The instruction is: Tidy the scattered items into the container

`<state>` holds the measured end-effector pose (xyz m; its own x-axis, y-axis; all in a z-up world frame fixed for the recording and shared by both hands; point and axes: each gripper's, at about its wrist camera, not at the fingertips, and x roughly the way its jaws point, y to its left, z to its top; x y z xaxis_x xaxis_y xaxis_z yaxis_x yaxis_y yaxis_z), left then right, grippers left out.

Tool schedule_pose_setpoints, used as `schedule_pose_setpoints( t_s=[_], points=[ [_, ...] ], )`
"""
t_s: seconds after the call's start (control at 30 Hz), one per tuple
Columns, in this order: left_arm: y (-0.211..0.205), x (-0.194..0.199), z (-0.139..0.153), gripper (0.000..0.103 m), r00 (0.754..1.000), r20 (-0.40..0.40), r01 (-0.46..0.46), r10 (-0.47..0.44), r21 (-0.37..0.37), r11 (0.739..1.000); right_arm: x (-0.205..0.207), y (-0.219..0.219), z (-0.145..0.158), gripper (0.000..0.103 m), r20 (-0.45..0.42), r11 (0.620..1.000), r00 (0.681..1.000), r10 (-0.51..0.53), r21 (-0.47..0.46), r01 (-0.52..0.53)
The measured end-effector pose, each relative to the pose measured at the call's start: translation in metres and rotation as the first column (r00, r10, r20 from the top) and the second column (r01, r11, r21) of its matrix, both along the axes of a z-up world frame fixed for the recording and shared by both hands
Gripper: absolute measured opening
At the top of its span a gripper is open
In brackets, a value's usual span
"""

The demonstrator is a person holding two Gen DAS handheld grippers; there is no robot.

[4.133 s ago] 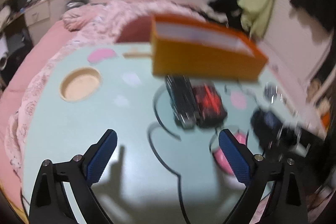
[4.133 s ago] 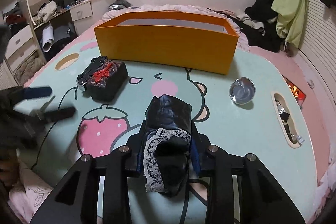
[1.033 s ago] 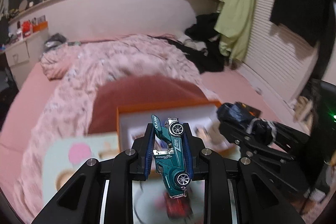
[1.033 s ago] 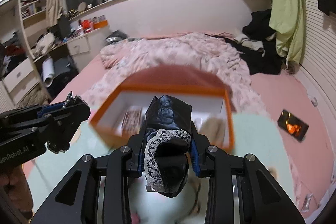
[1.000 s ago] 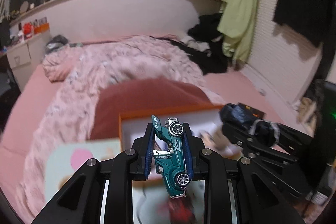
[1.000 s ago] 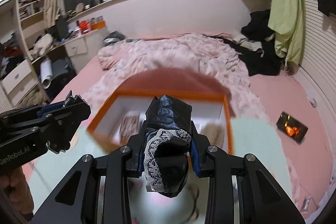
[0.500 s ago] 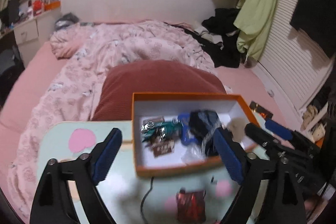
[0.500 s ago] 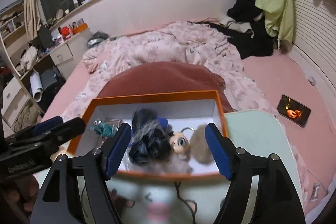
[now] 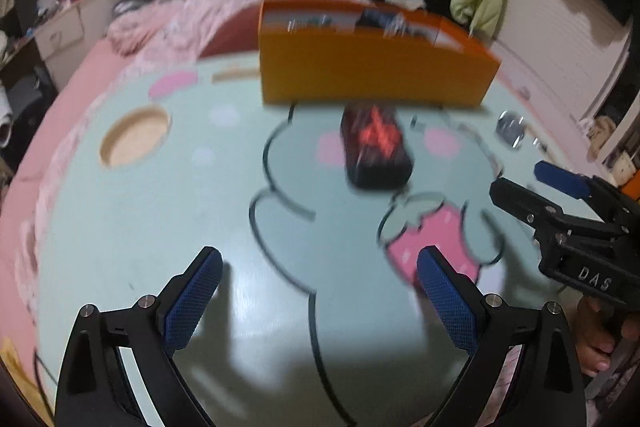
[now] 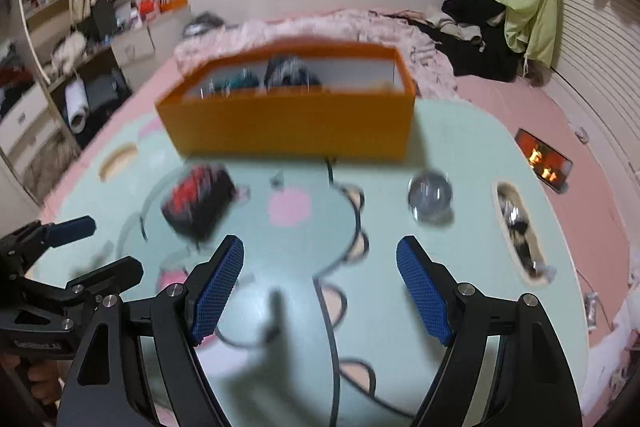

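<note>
Tongs, left point(image 9: 318, 297) & right point(image 10: 320, 293), opening, empty, above table point(image 9: 160, 227).

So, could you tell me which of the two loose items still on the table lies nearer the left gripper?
The black pouch with the red print: it lies toward the left gripper, while the shiny round tin sits on the table's far right side.

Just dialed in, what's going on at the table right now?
A person holds a gripper in each hand above the table. The left gripper and right gripper both carry nothing, jaws opening. The orange box already holds several items. A black-and-red item and a small shiny round object lie on the table.
</note>
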<state>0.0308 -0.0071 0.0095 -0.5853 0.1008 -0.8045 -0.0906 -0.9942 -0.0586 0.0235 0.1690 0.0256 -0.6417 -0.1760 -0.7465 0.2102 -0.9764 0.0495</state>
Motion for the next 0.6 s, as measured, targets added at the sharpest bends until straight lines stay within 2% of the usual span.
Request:
schedule_pose_setpoints(
  t_s=[0.07,0.1,0.2,0.6],
  points=[
    [0.0,0.002,-0.002,0.1,1.0,-0.002,-0.023,0.023,-0.032,0.999,0.001,-0.004,-0.014,0.079,0.032,0.999,0.999,0.005,0.039,-0.006],
    [0.001,0.002,-0.003,0.102,1.0,-0.006,-0.027,0.027,-0.047,0.999,-0.001,-0.004,-0.019,0.091,0.037,0.999,0.999,0.007,0.048,-0.008],
    [0.003,0.003,-0.007,0.103,0.999,-0.038,-0.008,0.006,-0.061,0.998,-0.003,-0.002,-0.023,0.099,0.051,0.999,0.999,0.001,0.047,-0.003],
    [0.0,0.002,-0.009,0.103,0.999,-0.044,-0.005,0.002,-0.058,0.998,0.0,-0.003,-0.027,0.101,0.043,0.998,0.999,0.022,0.049,-0.024]
  ],
)
